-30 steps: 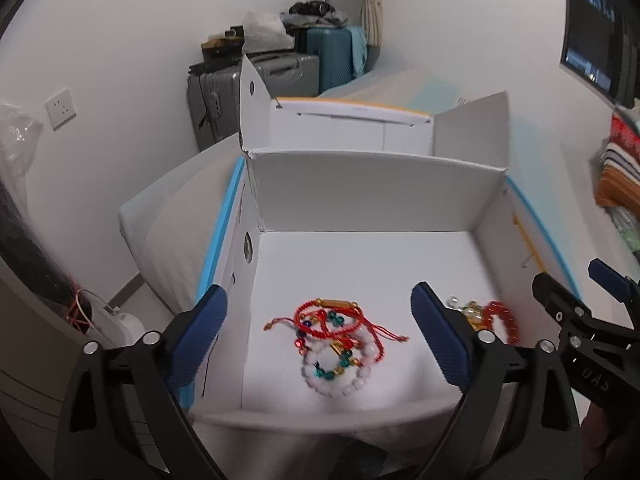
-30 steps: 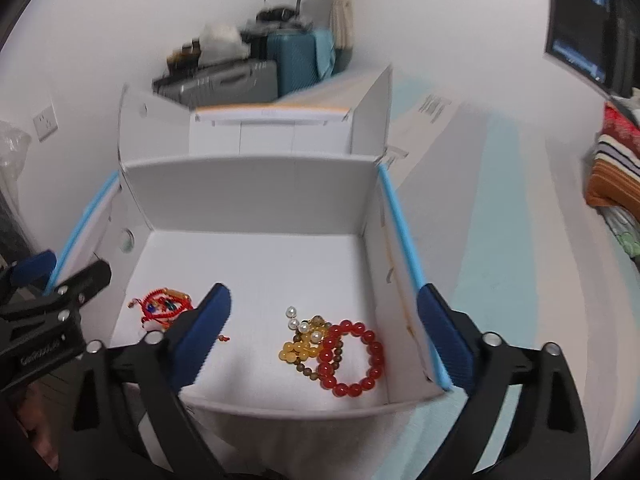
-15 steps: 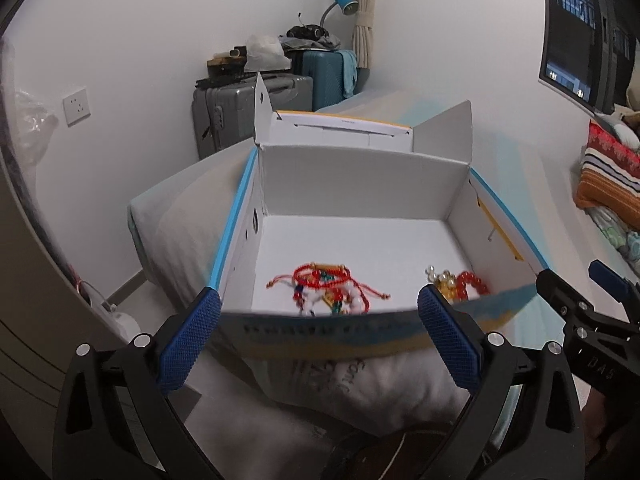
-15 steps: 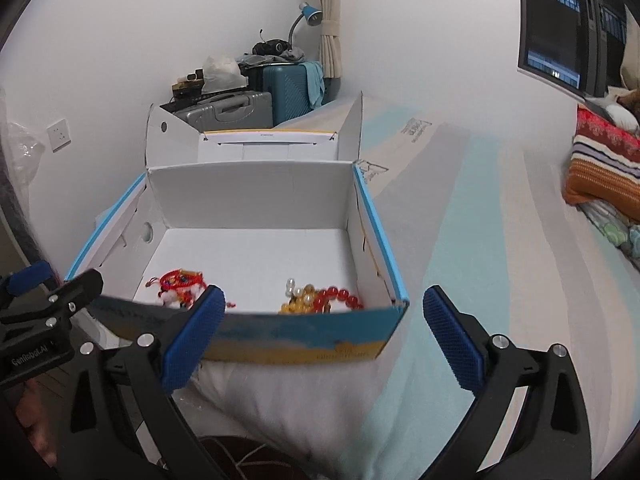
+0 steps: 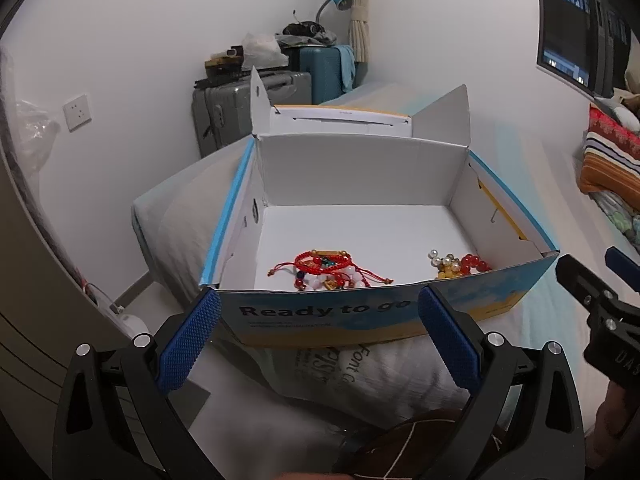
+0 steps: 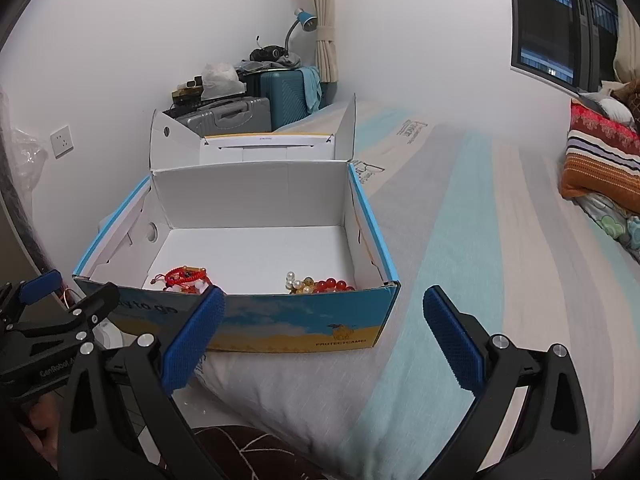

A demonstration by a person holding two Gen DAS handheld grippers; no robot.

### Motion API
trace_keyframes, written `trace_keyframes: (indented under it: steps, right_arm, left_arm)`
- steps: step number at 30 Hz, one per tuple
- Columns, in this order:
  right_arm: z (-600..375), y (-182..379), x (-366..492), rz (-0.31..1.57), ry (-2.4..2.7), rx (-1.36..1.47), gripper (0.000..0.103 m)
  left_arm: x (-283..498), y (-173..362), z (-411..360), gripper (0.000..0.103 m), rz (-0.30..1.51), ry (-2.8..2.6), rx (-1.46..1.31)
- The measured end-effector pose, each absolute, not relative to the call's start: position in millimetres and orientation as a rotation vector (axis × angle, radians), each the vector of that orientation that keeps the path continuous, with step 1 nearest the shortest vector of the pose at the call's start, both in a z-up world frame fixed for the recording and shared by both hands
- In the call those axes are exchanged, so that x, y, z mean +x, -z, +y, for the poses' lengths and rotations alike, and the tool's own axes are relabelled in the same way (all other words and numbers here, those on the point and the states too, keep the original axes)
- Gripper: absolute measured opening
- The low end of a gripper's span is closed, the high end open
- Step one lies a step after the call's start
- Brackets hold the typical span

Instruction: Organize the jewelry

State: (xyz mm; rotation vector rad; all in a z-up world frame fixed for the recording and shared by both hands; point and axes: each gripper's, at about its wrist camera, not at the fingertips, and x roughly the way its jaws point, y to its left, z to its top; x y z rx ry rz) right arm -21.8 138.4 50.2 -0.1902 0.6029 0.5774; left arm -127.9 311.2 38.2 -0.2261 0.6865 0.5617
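Room: bedroom corner, white walls, with the bed (image 6: pixel 460 240) under a pale striped cover as my work surface.
Jewelry, left pile: red cord bracelets tangled with white and coloured beads (image 5: pixel 328 270), lying on the white floor of the box near its front wall, toward the left side; I see the same pile in the right wrist view (image 6: pixel 182 278), partly hidden by the front wall.
Jewelry, right pile: red bead bracelet with pearls and amber beads (image 5: pixel 458 266), also at the front of the box, toward its right wall; well apart from the first pile, with bare white floor between them (image 6: pixel 316 285).
Box: open cardboard box (image 5: pixel 360 168), white inside, blue edges, lid flaps standing up behind it; the printed front wall reads "Ready to go". It sits on the bed near the bed's end.
Left gripper (image 5: pixel 316 340): I hold it spread wide, blue pads empty, in front of the box and outside it, low against the front wall.
Right gripper (image 6: pixel 322 342): likewise spread wide and holding nothing, in front of the box's right front corner, over the cover.
Each other's view: from my left camera the right gripper shows at the right edge; from the right camera the left one sits at the lower left.
Behind the box: grey suitcase (image 5: pixel 240 108) and teal suitcase (image 6: pixel 286 96) against the wall, clutter piled on top, a blue desk lamp (image 6: pixel 304 20) above.
Far right: striped pillows (image 6: pixel 600 160) and a dark window (image 6: pixel 560 24).
Left wall: a white socket (image 5: pixel 76 112).
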Motion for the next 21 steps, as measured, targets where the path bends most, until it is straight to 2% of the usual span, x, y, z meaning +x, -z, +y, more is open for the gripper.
trace_keyframes:
  steps: [21]
  right_arm:
    - [143.8, -45.1, -19.5, 0.626, -0.575, -0.193, 0.095]
  left_arm:
    - [-123.1, -35.8, 309.7, 0.097, 0.682, -0.548, -0.255]
